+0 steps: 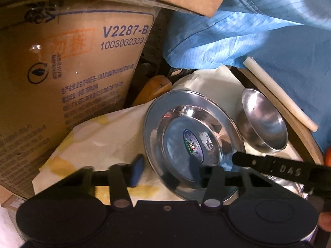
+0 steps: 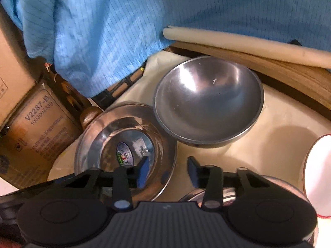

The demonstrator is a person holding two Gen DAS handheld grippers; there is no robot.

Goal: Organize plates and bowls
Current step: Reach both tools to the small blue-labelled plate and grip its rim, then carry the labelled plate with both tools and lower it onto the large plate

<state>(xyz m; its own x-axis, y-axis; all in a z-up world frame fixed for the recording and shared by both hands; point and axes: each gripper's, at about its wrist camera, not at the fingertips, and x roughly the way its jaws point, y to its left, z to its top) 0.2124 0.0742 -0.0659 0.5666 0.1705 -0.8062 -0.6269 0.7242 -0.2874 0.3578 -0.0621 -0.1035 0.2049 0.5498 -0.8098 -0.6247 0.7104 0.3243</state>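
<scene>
At the far left, a tall brown cardboard box printed V2287-B is seen standing against the edge of the cream-and-yellow cloth that covers the work surface. Next to the right, the left gripper is held with its jaws spread wide and nothing between them; 1 blue pad hangs over the cloth and the other over the near rim of the shiny round steel plate with a sticker in its middle. In the right wrist view, the right gripper is also spread wide and empty, astride the right rim of that same plate. Just beside the plate, farther right, the dull grey steel bowl is seen, tilted rather than level, its rim very close to the plate's; contact cannot be confirmed. A slip is judged likely if the polished rim is pinched shallowly, and a swing toward the bowl could knock it against the wooden board behind. Both grippers are crowded over 1 plate, so a collision between them is a risk. Room is tight at the left by the box and at the back under the blue striped fabric; open cloth is left at the right front, short of the white red-rimmed dish.
</scene>
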